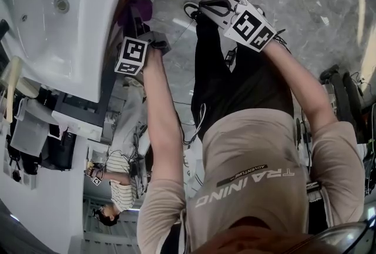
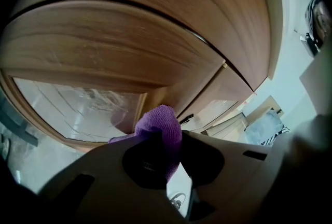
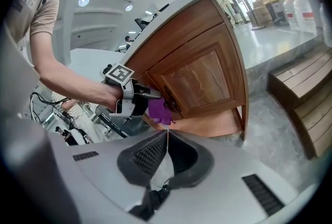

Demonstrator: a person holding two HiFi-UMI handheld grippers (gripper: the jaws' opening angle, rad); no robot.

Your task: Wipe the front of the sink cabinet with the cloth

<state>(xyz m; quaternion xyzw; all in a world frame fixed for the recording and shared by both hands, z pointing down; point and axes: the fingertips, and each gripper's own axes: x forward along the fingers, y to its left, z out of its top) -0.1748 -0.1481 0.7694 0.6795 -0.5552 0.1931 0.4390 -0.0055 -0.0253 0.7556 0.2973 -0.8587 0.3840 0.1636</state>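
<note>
Left hand-held gripper (image 2: pixel 160 140) clamped on purple cloth (image 2: pixel 164 116), at sink cabinet front (image 2: pixel 135 52). Right hand-held gripper (image 3: pixel 167 137) closed, empty. Advise flat, firm pressure and overlapping strokes along the grain.

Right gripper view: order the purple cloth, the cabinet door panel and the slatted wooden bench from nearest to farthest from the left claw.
1. purple cloth: pinched in the left claw, at its tip.
2. cabinet door panel: just right of the cloth, on the cabinet front.
3. slatted wooden bench: far right, across the floor.
</note>
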